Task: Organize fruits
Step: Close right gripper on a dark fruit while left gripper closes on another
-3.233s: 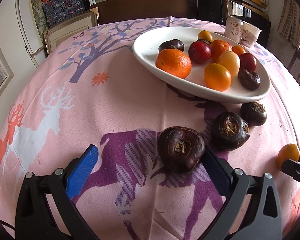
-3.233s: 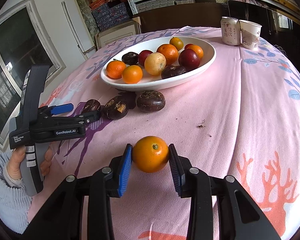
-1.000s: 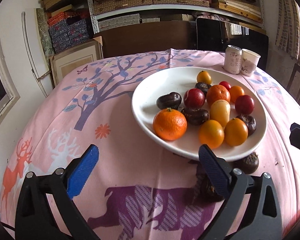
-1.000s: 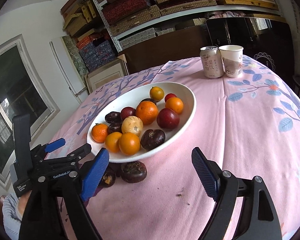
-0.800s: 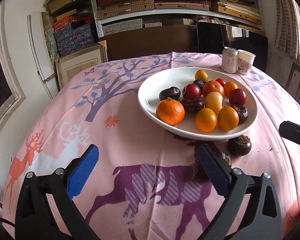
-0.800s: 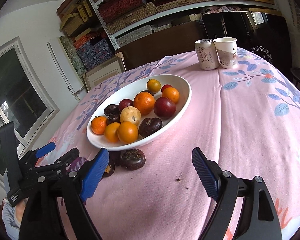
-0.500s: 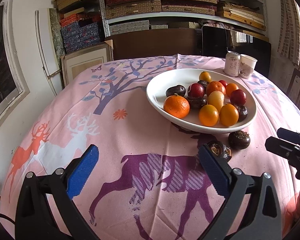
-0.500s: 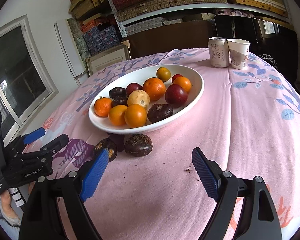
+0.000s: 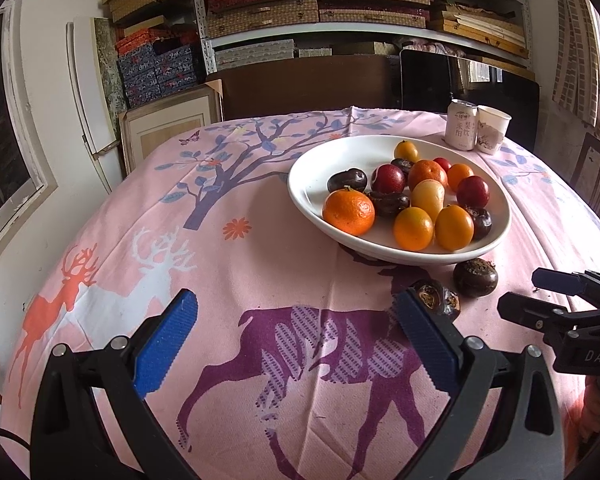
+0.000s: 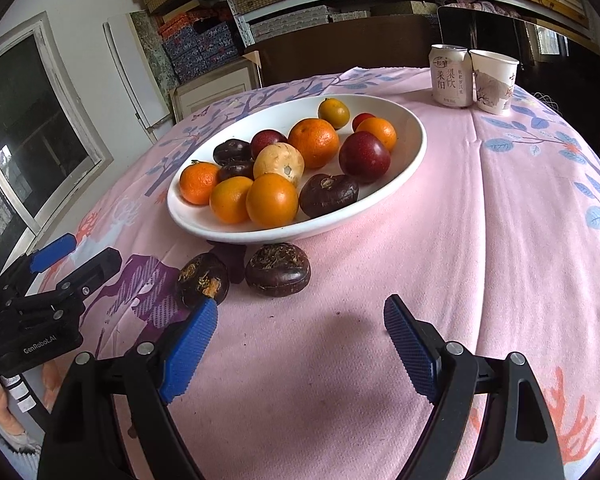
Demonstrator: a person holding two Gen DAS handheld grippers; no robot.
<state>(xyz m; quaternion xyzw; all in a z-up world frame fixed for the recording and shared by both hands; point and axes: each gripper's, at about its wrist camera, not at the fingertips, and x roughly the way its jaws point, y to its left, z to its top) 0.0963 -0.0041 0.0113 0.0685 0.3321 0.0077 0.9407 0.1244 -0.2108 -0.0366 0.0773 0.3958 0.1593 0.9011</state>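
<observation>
Two dark fruits are left on the pink tablecloth (image 10: 480,208), lying just in front of the white bowl's (image 10: 416,148) near rim: a rounder one (image 10: 278,269) and, close on its left in the right wrist view, a split one (image 10: 202,278) showing orange flesh. We hold both tools back from them. Our right gripper (image 10: 300,334) has its jaws spread wide with nothing between them, and so does our left gripper (image 9: 296,334), its right pad sitting just in front of the split fruit (image 9: 438,300) in its own view.

For the pickup we judge the rounder fruit the natural target for the right gripper, since it lies almost straight ahead of it. We would bring the pads down on either side of its widest part, keep them clear of the bowl's rim and of the neighbour, and close gently, because these skins look soft and may bruise. Then we lift high enough to clear the rim.

Inside the bowl we see oranges, among them a large one (image 10: 314,142), red plums (image 10: 364,156), a pale yellow fruit (image 10: 278,162) and several dark fruits. Its far left part is bare, so there is room to set down. A can (image 10: 450,76) and a paper cup (image 10: 494,82) stand touching behind the bowl.
</observation>
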